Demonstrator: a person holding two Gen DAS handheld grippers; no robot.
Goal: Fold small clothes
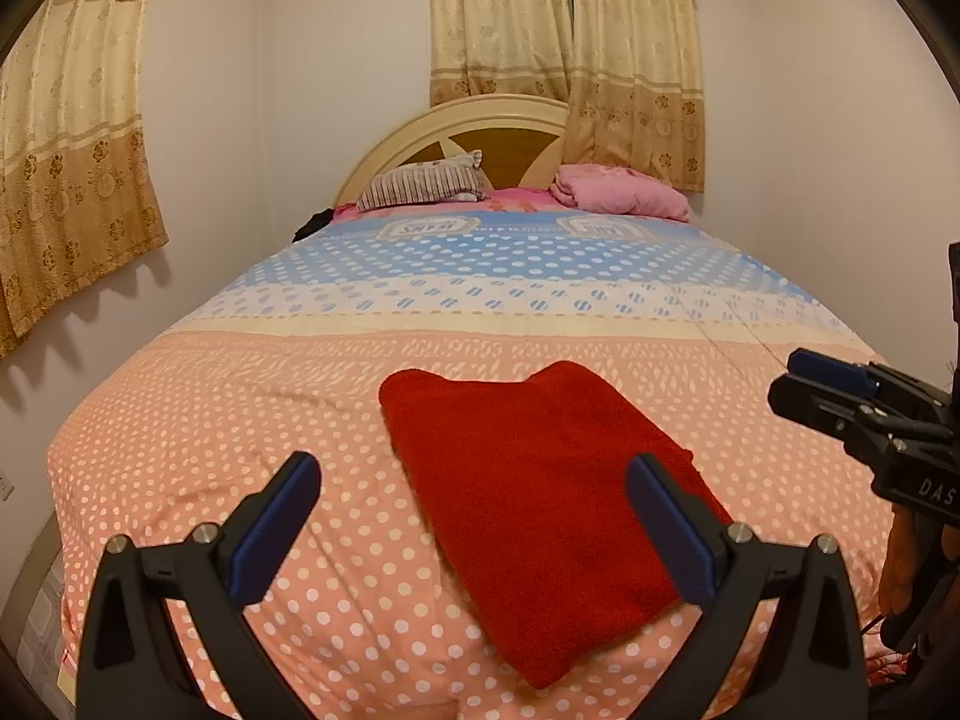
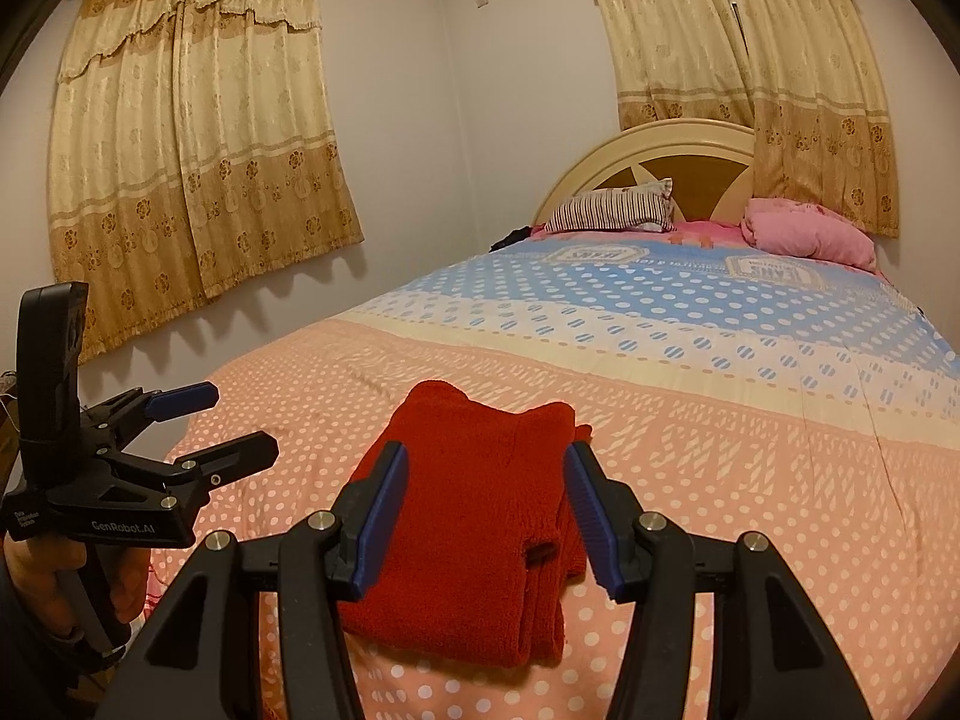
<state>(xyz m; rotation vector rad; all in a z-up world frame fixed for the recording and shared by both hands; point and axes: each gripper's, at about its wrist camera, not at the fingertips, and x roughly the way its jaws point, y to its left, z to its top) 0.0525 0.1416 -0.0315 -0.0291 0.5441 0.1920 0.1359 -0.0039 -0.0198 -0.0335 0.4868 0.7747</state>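
Observation:
A red knit garment [image 1: 540, 510] lies folded into a rectangle on the polka-dot bedspread [image 1: 240, 450], near the bed's foot edge. My left gripper [image 1: 474, 474] is open and empty, held above and just short of the garment's near end. My right gripper [image 2: 486, 468] is open and empty, its fingers either side of the folded garment [image 2: 468, 540] from above, not touching it. The right gripper also shows at the right edge of the left wrist view [image 1: 804, 384], and the left gripper at the left of the right wrist view [image 2: 240, 420].
The bed's head has a striped pillow [image 1: 420, 183], a pink bundle [image 1: 618, 189] and a rounded headboard [image 1: 468, 120]. Curtains [image 2: 198, 150] hang on the walls to the left and behind. The bed's foot edge is right below the grippers.

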